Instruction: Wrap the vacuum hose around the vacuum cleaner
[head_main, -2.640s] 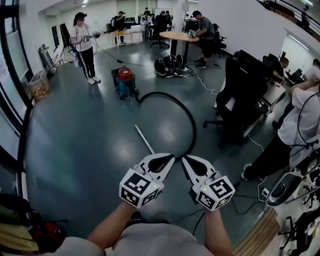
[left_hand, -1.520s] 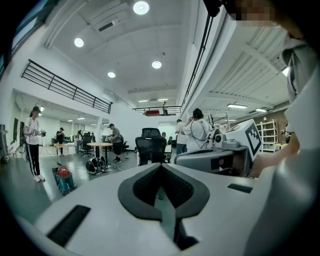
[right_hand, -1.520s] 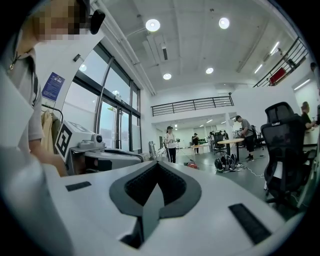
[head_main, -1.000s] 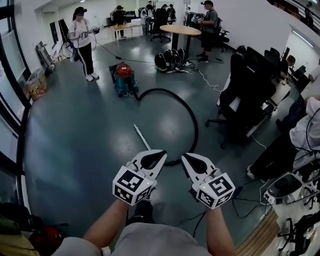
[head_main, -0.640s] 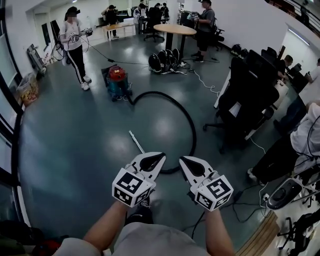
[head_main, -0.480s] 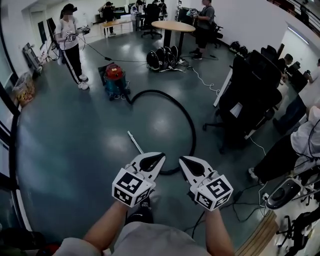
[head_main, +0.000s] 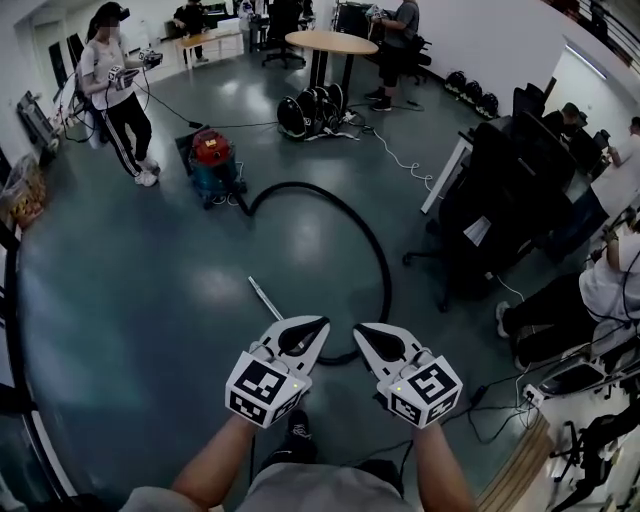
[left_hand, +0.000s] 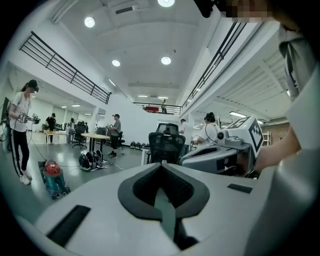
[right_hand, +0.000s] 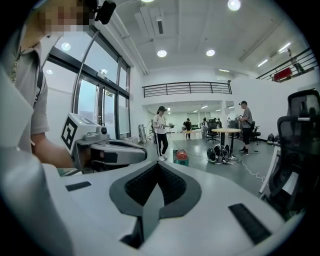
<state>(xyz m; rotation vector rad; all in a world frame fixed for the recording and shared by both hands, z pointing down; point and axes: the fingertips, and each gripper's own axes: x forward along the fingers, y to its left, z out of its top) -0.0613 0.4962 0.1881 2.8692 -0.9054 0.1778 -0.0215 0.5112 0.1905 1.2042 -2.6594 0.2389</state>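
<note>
The vacuum cleaner (head_main: 212, 165), red top on a teal body, stands on the grey floor far ahead of me. Its black hose (head_main: 372, 245) loops right across the floor and curves back to just beyond my grippers. A thin metal wand (head_main: 264, 298) lies on the floor by the hose end. My left gripper (head_main: 322, 322) and right gripper (head_main: 358, 329) are held side by side above the floor, both shut and empty. The vacuum cleaner (left_hand: 51, 177) shows small in the left gripper view, and again as the vacuum cleaner (right_hand: 181, 156) in the right gripper view.
A person with a headset (head_main: 117, 90) stands left of the vacuum. A round table (head_main: 330, 42) with black gear (head_main: 308, 110) at its foot is behind it. Black office chairs (head_main: 500, 190) and seated people line the right side. Cables (head_main: 480, 412) lie at the near right.
The scene has slid left and the grippers sit a little lower in the head view. Both grippers stay shut and side by side. The hose and vacuum have not moved on the floor.
</note>
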